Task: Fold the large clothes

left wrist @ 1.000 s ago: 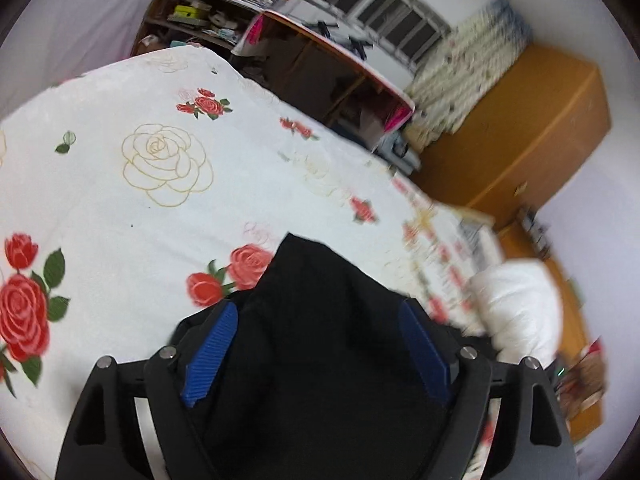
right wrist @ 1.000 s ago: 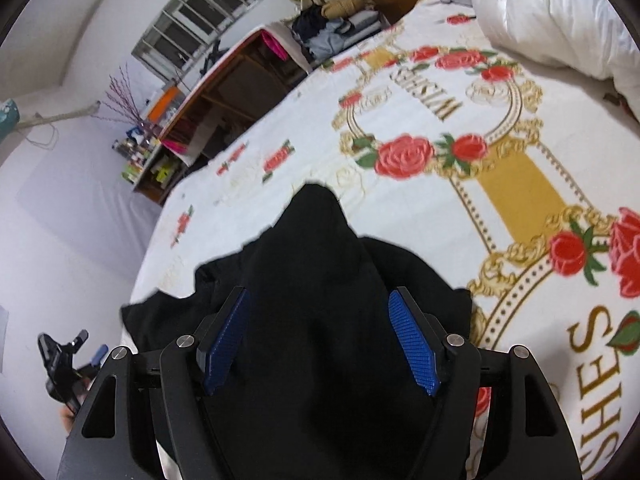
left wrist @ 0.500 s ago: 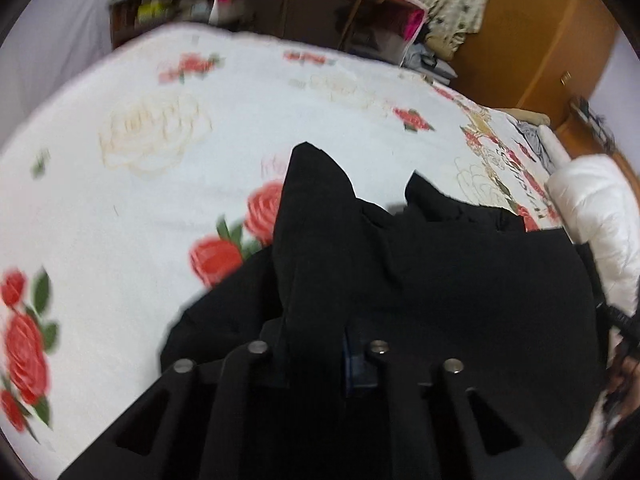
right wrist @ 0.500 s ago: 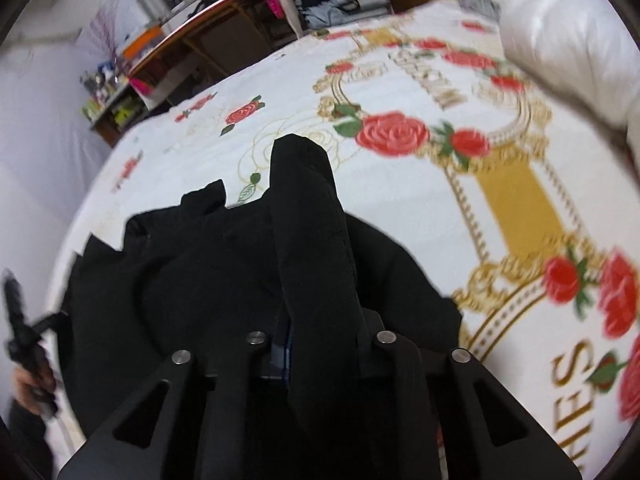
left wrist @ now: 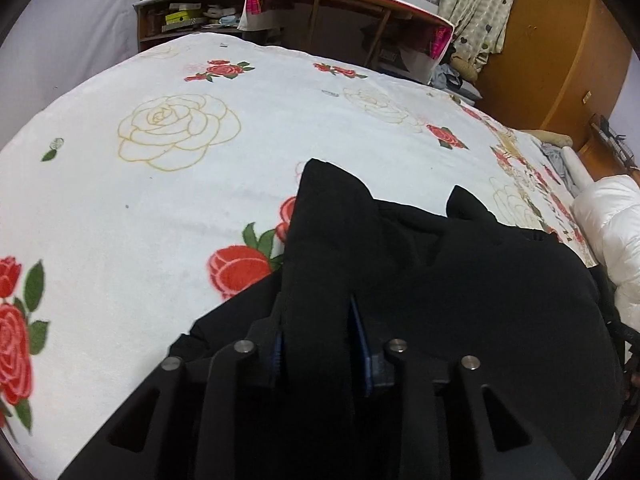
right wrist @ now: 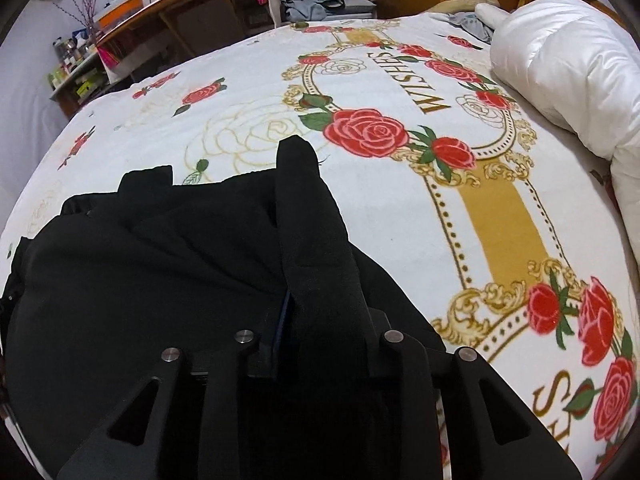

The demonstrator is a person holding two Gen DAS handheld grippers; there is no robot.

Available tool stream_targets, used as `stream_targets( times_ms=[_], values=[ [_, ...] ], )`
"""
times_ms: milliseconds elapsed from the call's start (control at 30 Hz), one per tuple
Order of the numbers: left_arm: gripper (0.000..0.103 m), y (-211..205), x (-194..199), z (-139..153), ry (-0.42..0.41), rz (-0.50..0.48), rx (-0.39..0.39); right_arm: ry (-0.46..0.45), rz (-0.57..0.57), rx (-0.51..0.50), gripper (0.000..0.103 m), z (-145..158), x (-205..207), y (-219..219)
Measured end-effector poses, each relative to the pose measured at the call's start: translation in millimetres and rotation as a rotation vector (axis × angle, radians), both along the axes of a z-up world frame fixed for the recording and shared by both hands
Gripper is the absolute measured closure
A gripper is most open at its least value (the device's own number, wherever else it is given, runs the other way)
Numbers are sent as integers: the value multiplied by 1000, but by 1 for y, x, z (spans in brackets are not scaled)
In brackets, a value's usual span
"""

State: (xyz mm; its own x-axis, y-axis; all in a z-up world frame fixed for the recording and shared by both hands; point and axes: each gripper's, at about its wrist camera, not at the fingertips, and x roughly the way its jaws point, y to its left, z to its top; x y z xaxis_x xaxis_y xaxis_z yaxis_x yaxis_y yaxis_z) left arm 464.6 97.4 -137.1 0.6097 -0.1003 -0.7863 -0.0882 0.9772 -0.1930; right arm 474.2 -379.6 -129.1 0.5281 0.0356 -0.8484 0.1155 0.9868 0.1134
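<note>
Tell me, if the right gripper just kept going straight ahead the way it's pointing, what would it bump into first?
The right gripper is already shut on the black garment, whose pinched fold stands directly ahead. Beyond it, probably the rose-print blanket; depth is unclear.

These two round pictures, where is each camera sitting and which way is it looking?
Left wrist view: sits on the left gripper, looks along its fingers, shut on the black garment, over the rose blanket toward a desk.
Right wrist view: sits on the right gripper, also shut on the garment, facing the white duvet.
Both show garment, blanket, desk, duvet.
</note>
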Motion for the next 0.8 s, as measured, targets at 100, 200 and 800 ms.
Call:
stream_targets(
  times_ms=[100,200,800],
  values=[
    [66,5,-8,17,-5,13,-21,-24,-30,24,70,21,-15,-5],
    [66,14,-23,36,-29,15,-44,-104,-26,41,70,51,-39,-5],
    [83,-37,13,1,-48,-59,124,-140,70,-73,58,3,4,37]
  ],
)
